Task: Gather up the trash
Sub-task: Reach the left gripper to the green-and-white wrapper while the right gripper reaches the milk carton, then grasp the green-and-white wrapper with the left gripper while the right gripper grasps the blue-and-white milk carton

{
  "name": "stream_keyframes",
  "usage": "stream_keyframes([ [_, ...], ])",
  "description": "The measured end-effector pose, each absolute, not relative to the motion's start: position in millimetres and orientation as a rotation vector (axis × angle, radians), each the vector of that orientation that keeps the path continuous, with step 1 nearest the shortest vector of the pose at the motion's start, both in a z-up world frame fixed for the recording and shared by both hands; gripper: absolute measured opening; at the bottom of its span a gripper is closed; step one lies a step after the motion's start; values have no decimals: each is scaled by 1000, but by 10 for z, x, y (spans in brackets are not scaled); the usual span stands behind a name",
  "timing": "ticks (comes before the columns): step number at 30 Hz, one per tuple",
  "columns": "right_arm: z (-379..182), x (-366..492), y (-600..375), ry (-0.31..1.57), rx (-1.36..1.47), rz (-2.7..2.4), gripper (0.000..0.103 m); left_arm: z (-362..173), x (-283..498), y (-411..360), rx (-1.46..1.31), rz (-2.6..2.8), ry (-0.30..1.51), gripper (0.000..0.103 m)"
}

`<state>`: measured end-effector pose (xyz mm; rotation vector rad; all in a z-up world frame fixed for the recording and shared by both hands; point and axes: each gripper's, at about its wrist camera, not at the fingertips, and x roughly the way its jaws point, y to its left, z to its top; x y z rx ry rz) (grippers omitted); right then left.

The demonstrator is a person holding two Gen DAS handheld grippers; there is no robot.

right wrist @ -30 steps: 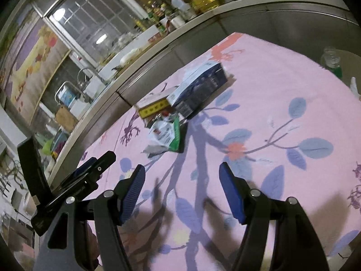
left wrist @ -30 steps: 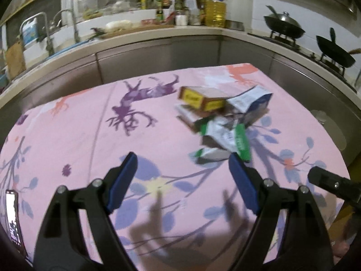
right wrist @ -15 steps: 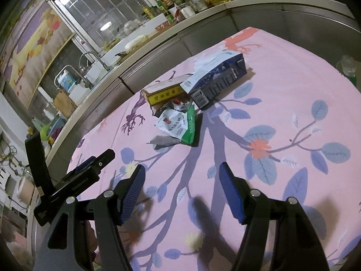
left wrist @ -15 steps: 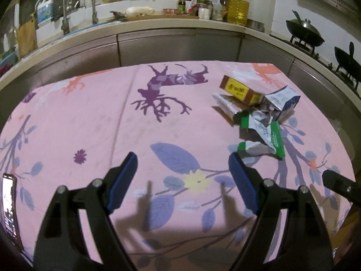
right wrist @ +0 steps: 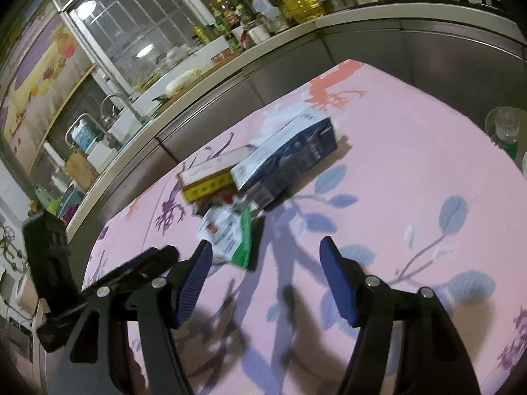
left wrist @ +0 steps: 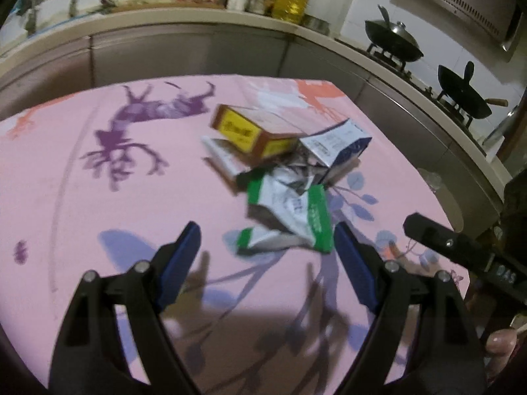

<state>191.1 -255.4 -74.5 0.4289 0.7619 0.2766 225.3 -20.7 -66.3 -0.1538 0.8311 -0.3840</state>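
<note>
A heap of trash lies on the pink tablecloth (left wrist: 82, 204): a brown and yellow box (left wrist: 253, 128), a blue and white carton (left wrist: 336, 143), a white flat pack (left wrist: 220, 156) and a crumpled green and white wrapper (left wrist: 290, 210). My left gripper (left wrist: 266, 247) is open, its blue pads just short of the wrapper's near end. In the right wrist view the same wrapper (right wrist: 230, 233) lies just ahead and left of my open right gripper (right wrist: 263, 256), with the yellow box (right wrist: 210, 177) and blue carton (right wrist: 290, 161) behind. Nothing is between either pair of pads.
A kitchen counter (left wrist: 197, 19) with bottles and an oil jug (left wrist: 291, 1) runs behind the table. Two woks (left wrist: 393, 44) sit on the stove at right. A sink and tap (right wrist: 112, 108) are at the left. A bottle (right wrist: 505, 131) stands beyond the table's right edge.
The left gripper swung right and dipped toward the heap, so the wrapper now lies just in front of its pads. The right gripper edged closer to the trash. Both stayed open.
</note>
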Motion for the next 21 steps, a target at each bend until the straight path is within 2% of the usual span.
stream_keyframes([
  [2,-717,1987,-2587,756,430,272,65,-752,2430,-263,-191,-401,868,76],
  [4,-676,2089,-2622,741,428,263,65,-836,2555,-286,-222,-409,900,65],
  [6,-639,2226,-2660,729,438,253,65,-943,2668,-302,-250,-414,943,37],
  [7,-622,2285,-2672,724,441,247,65,-962,2681,-304,-254,-406,937,31],
  [9,-565,2475,-2681,706,436,222,65,-1012,2692,-319,-262,-428,953,9],
  [17,-544,3361,-2699,707,372,77,65,-1037,2482,-73,-259,-399,947,5],
  [21,-720,3654,-2652,821,332,99,65,-1019,2322,158,-244,-354,936,5],
])
